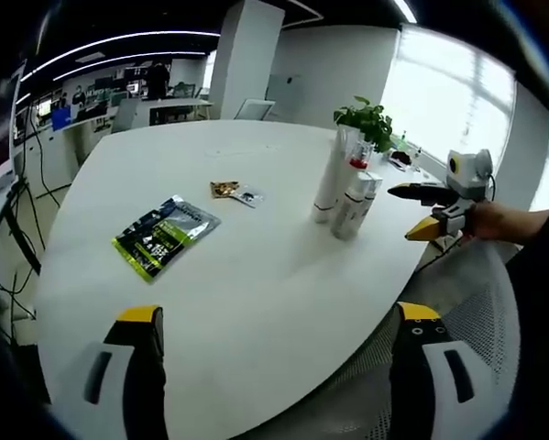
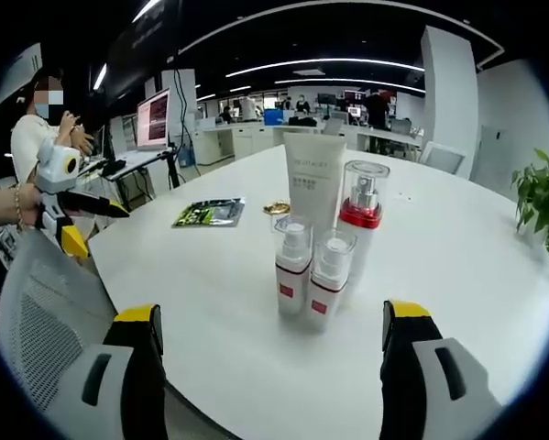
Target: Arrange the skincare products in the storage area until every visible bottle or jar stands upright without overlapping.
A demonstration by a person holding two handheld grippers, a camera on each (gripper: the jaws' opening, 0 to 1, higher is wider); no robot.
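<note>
Since all four skincare items stand upright in the right gripper view, task looks near done or done, judging by this alone. White tube (image 2: pixel 314 179) at back, tall pump bottle w/ red collar (image 2: pixel 362 213) just beside it to its right, two short spray bottles w/ red bands in front: left one (image 2: pixel 292 266), right one (image 2: pixel 327 278). Front pair stand v. close, maybe touching; can't tell if a gap. None lying down, none stacked. Group sits mid white tabletop (image 2: pixel 457 275), well apart from edge.

Left gripper view: same cluster (image 1: pixel 347 188) seen from side, far across tabletop, upright too. Green snack pouch (image 1: pixel 164 234) and small brown packet (image 1: pixel 235 192) lie flat nearer centre, not skincare, prob. not part of job. Potted plant (image 1: pixel 367 121) behind cluster.

What's left, as a guess: maybe spacing the front pair a bit; otherwise nothing obvious.

Pose: left hand-held gripper (image 1: pixel 274 353) low at near edge of tabletop, jaws wide apart, nothing between them, pointed across at cluster. Right hand-held gripper (image 2: pixel 269 353) likewise spread wide, empty, aimed at front bottles, short of them, no contact. Right unit also seen in left gripper view (image 1: pixel 430 211), held in a hand (image 1: pixel 489 220), jaws parted. Mesh chair back (image 2: pixel 45 312) below near edge.
</note>
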